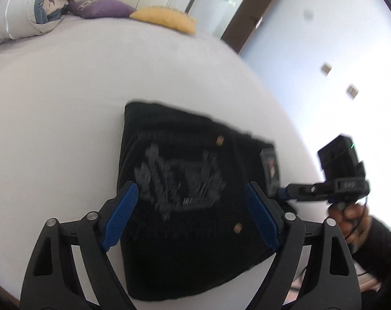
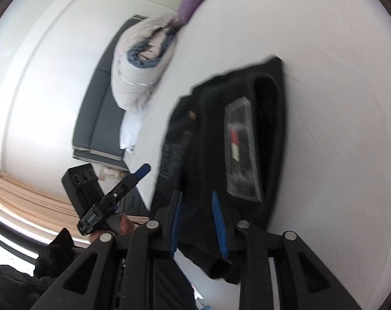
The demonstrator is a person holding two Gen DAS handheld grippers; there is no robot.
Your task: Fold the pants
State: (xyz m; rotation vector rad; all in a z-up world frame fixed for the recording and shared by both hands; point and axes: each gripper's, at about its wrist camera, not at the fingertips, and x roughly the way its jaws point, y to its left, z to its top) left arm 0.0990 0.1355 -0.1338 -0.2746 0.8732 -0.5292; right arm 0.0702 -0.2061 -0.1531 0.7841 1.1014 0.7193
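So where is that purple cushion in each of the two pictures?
Left wrist view: the purple cushion lies near the top left, at the far end of the bed, between the rolled duvet and the yellow cushion.
Right wrist view: it sits at the top, just right of centre.
Shared landmark: the folded black pants.

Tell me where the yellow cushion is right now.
In the left wrist view the yellow cushion lies at the far edge of the white bed, top centre, just right of the purple cushion and well beyond the folded black pants.
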